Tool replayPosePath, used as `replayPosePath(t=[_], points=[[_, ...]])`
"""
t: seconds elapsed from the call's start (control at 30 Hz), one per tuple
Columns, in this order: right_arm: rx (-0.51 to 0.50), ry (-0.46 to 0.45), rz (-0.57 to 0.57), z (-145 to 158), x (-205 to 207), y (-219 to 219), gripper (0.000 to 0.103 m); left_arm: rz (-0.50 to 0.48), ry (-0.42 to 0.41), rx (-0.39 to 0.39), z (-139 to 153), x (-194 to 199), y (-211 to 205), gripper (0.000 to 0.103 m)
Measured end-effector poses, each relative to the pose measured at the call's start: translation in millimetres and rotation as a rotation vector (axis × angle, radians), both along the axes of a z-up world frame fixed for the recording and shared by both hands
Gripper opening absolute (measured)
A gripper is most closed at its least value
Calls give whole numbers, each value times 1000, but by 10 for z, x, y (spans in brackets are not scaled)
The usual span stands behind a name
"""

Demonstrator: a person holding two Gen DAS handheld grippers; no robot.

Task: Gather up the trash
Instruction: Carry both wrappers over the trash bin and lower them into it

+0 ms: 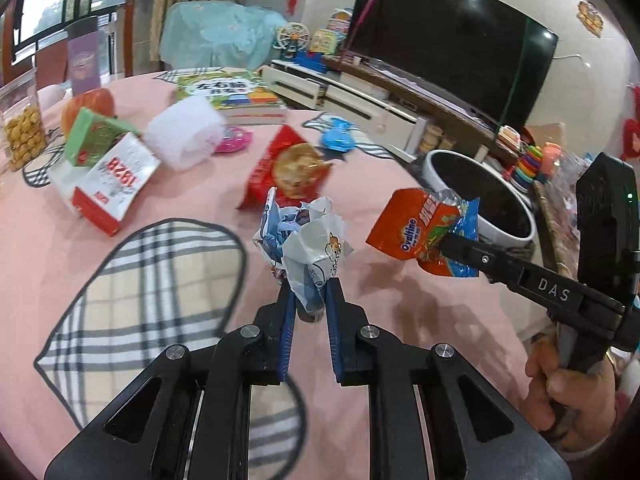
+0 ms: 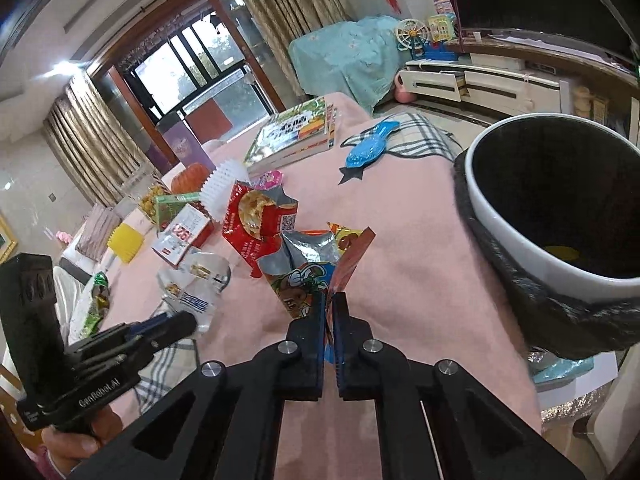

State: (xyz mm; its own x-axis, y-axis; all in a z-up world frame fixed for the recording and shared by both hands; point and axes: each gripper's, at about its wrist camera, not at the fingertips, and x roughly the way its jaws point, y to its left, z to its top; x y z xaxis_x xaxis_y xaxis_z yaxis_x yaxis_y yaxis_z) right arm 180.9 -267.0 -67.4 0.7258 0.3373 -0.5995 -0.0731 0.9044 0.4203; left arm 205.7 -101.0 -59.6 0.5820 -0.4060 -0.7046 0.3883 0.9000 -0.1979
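Note:
My left gripper is shut on a crumpled white and blue wrapper and holds it above the pink tablecloth; the wrapper also shows in the right wrist view. My right gripper is shut on an orange Ovaltine wrapper, also seen in the left wrist view, held near the white trash bin with its black liner. The bin stands at the table's right edge. A red snack bag lies on the table beyond both grippers; it also shows in the right wrist view.
On the table lie a red and white 1928 box, a green carton, a white bristly roll, books, a blue fish toy, an apple and a jar of snacks. A TV stands behind.

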Motion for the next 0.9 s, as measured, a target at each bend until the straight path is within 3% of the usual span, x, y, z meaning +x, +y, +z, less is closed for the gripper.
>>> replayPosePath(t=[0.27,0.9], points=[[0,-48,-29,158,-198,-194,4,-49,0,5,38,-27,-240,14],[17,-61,-147,180,-404,-739,4,-178,-33,12,218,-21,-1020,14]])
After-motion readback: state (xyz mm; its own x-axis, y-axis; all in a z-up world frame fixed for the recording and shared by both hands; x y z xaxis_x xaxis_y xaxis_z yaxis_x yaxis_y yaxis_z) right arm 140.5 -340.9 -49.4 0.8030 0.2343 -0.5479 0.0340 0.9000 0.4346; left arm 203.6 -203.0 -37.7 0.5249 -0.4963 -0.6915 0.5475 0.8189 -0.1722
